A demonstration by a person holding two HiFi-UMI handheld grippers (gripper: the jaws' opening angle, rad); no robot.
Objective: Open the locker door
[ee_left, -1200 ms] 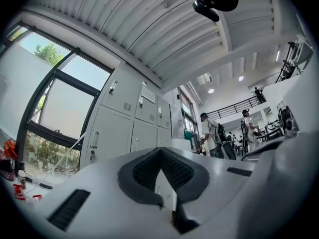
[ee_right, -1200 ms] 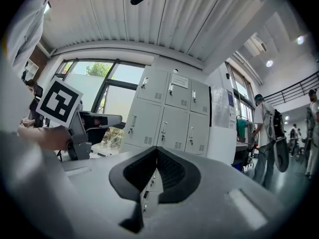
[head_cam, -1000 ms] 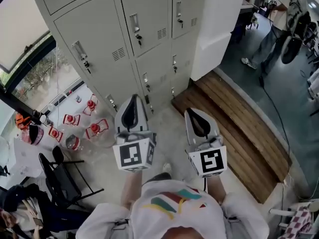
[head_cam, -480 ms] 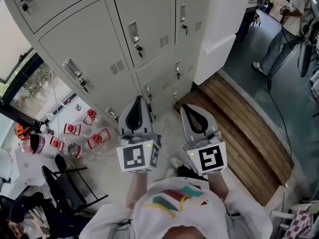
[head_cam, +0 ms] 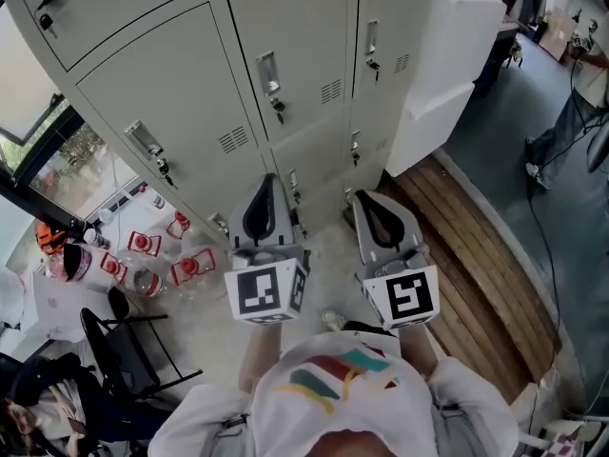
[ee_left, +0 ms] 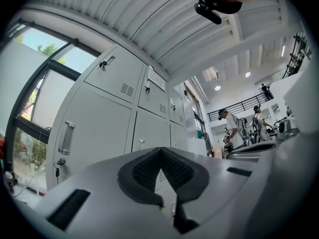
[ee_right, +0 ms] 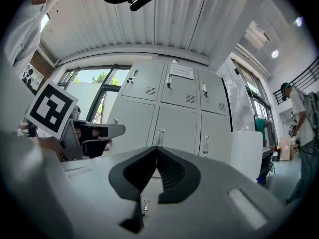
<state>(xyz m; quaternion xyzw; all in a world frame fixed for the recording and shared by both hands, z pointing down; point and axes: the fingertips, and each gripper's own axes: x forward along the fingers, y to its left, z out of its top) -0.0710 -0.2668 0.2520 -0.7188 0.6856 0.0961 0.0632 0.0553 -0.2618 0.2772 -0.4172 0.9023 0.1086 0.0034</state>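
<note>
A bank of grey lockers point(head_cam: 285, 46) stands in front of me, every door closed, each with a handle and a key. The middle door's handle point(head_cam: 269, 74) is straight ahead; a lower door's handle point(head_cam: 354, 148) sits below it to the right. My left gripper point(head_cam: 268, 183) and right gripper point(head_cam: 367, 198) are held side by side, pointing at the lockers' lower rows and apart from them. Both are shut with nothing between the pads. In the left gripper view the shut jaws point(ee_left: 160, 151) face the locker fronts point(ee_left: 99, 128). The right gripper view shows its shut jaws point(ee_right: 155, 149) before the lockers point(ee_right: 174, 118).
A white cabinet point(head_cam: 447, 55) stands right of the lockers, with a wooden platform point(head_cam: 476, 255) at its foot. Red-capped containers point(head_cam: 143, 246) and a black chair point(head_cam: 124, 341) are on the floor to the left. A person's legs point(head_cam: 561, 131) show far right.
Both grippers have moved forward toward the lockers together, still shut. The locker doors now fill more of the head view, and the person at the right has slid toward the frame's edge.
</note>
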